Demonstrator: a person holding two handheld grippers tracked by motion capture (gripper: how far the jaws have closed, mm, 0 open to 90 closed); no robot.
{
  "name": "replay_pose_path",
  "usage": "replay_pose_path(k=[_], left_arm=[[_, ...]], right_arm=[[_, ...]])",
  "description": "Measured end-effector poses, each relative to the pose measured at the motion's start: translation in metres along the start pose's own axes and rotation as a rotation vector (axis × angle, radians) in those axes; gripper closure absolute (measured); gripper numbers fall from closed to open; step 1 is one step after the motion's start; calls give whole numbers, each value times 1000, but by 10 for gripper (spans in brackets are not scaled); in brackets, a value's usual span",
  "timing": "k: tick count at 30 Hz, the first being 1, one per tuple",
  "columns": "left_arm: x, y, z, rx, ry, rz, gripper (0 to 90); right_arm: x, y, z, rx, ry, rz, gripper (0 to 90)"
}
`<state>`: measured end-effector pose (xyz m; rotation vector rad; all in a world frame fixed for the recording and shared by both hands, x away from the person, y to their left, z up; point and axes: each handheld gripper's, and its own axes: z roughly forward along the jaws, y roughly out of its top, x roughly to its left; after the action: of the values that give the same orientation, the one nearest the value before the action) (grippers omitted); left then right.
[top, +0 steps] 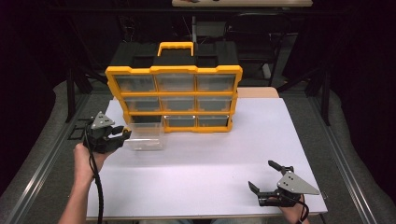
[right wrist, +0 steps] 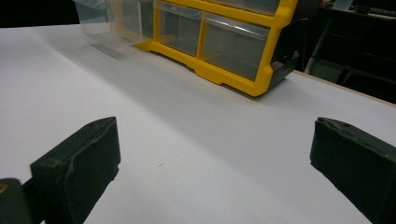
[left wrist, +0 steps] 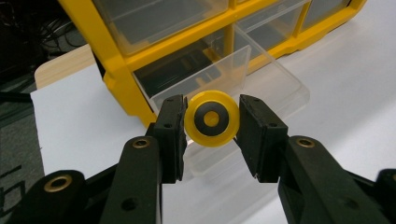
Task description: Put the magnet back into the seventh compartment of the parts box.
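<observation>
A yellow wheel-like disc (left wrist: 211,119) with a black ring on its face is pinched edge to edge in my left gripper (left wrist: 212,107), which is shut on it. In the high view the left gripper (top: 122,133) hovers at the left end of a clear plastic drawer (top: 145,135) pulled out of the bottom-left slot of a yellow and black drawer organizer (top: 173,93). The disc hangs just above the near wall of the drawer (left wrist: 261,79). My right gripper (top: 261,174) rests open near the table's front right corner, nothing between its jaws (right wrist: 212,154).
The organizer (right wrist: 219,72) stands at the back of the white table (top: 201,154), its other clear drawers pushed in, a yellow handle (top: 175,46) on top. Bare white tabletop lies between the organizer and the right gripper. Dark floor surrounds the table.
</observation>
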<state>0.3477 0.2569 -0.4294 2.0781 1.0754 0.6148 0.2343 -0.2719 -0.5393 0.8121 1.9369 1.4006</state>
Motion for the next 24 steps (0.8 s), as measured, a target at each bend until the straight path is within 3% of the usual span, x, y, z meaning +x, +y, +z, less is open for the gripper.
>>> replay_pose_path(k=[24], left_arm=[[-7, 18, 26, 3, -35, 10, 625]], right_arm=[[1, 0, 0, 0, -1, -9, 13]])
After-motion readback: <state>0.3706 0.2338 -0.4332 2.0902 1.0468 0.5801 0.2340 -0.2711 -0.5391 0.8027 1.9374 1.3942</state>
